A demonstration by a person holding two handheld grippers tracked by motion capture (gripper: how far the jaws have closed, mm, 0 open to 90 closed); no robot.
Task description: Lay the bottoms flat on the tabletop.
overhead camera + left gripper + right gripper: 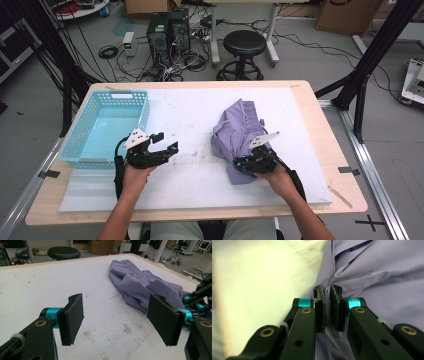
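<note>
A crumpled purple garment point(235, 130) lies on the right half of the white mat point(200, 180). My right gripper point(238, 163) sits at the garment's near left edge. In the right gripper view its jaws stand almost together, and the right gripper point(327, 291) pinches a fold of the purple cloth point(374, 272) between them. My left gripper point(165, 141) hovers over the bare mat to the left, open, with nothing between its fingers. From the left gripper view the left gripper point(120, 317) faces the garment point(140, 287) across the stained mat.
A light-blue plastic basket point(107, 94) stands at the table's left side, just beyond the left hand. The wooden table edge point(345, 165) rims the mat. A black stool point(244, 45) and computer towers stand on the floor beyond.
</note>
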